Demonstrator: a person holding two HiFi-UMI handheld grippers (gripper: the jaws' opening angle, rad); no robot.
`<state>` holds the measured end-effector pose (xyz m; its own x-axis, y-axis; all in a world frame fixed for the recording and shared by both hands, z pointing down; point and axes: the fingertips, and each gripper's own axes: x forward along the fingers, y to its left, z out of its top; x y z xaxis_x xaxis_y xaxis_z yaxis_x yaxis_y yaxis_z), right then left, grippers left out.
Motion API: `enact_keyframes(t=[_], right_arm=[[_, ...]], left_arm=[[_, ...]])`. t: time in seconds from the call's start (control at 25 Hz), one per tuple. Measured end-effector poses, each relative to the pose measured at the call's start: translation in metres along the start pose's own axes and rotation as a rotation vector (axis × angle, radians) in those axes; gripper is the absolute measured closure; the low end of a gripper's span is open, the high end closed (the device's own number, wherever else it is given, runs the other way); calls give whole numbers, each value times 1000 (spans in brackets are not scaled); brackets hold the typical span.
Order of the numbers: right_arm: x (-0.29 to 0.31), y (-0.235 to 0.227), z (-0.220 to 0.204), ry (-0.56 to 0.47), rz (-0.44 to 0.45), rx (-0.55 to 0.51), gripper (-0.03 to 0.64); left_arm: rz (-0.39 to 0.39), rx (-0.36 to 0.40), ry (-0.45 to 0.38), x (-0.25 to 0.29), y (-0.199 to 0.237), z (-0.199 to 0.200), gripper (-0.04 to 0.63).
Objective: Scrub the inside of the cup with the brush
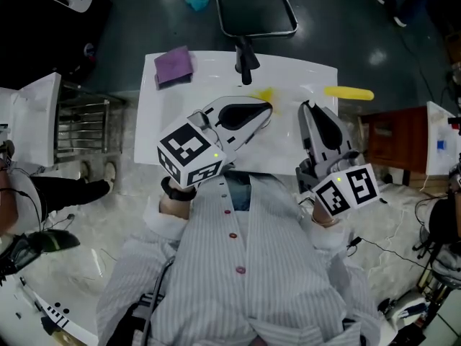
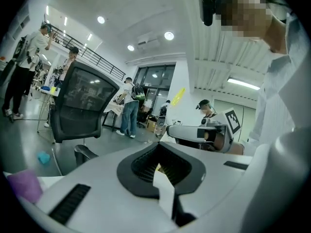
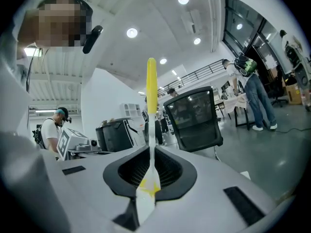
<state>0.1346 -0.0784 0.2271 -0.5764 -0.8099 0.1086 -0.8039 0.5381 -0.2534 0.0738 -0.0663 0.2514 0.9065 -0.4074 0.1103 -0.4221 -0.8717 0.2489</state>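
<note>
Right gripper (image 3: pixel 149 155) clamps brush (image 3: pixel 151 91) above white table (image 1: pixel 216 71); chair (image 3: pixel 194 120) beyond.

Open middle, cluttered rim

On the white table (image 1: pixel 295 74), bare surface runs from the centre out towards 11 and 1 o'clock, wide enough for a gripper to pass. A purple cloth (image 1: pixel 174 65) fills the 10 o'clock corner. A black chair arm (image 1: pixel 245 63) overhangs the far edge at 12 o'clock. The brush (image 1: pixel 348 92) bars 2 to 3 o'clock with its yellow handle. Off the table, a metal rack (image 1: pixel 85 125) stands close at 9 o'clock and a brown cabinet (image 1: pixel 395 139) at 4 o'clock.
</note>
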Motion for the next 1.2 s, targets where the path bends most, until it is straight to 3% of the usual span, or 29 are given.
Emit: enact_keyframes(t=[0.6,0.8,1.2], right_arm=[[4,-2,-15,37,4,33,561],[2,-5,-20,51,2,46,561],[6,-7,-15,45,-3,42,561]], left_arm=[[-14,2,39,-1,6,-9,586],[-56,28,40,1,-1,-3,586],[-20,92,2,-3,1,13,586]])
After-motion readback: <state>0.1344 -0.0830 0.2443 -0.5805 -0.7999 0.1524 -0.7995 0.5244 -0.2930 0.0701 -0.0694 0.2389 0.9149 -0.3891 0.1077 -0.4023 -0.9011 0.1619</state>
